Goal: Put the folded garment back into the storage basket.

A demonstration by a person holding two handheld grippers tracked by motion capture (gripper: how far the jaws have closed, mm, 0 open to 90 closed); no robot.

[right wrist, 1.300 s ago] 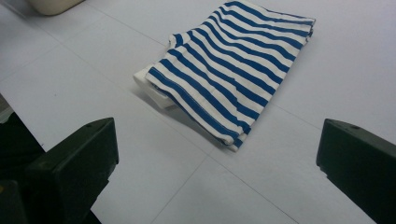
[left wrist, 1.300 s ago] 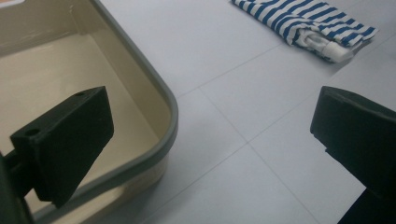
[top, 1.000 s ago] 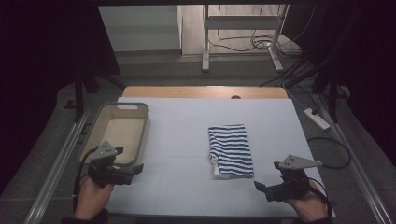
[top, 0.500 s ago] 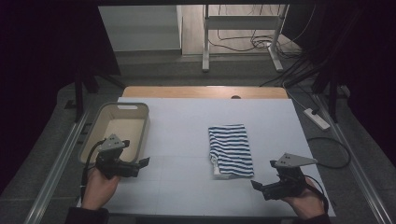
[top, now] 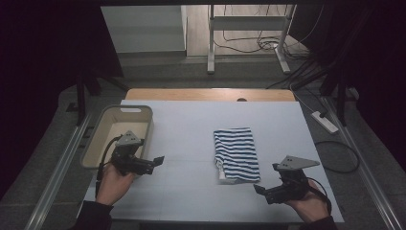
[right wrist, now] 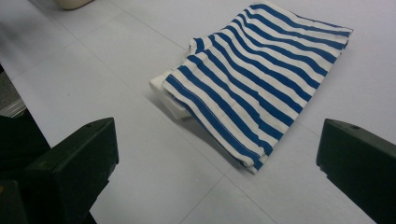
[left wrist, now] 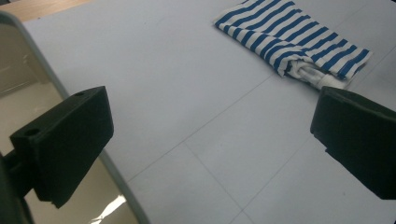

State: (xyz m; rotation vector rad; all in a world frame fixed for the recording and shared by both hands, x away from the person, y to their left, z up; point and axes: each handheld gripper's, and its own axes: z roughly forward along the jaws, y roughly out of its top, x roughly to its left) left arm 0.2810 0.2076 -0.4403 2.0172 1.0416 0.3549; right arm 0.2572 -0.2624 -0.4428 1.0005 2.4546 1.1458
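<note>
Each hand wears a dark sleeve at the wrist. The left gripper point(top: 152, 163) is black, with a grey three-cornered plate on top and a black cable behind. The right gripper point(top: 262, 190) looks the same. The jaws are black blocks, each with a small round hole.

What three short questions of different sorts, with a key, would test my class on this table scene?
1. True or false: the folded blue-and-white striped cloth lies inside the beige plastic bin.
2. Which gripper is beside the bin? A) left gripper B) right gripper
3. Fill in: both grippers' jaws stand ____.

Key: 1. False; it lies flat on the white table, apart from the bin. 2. A. 3. open, holding nothing.
</note>
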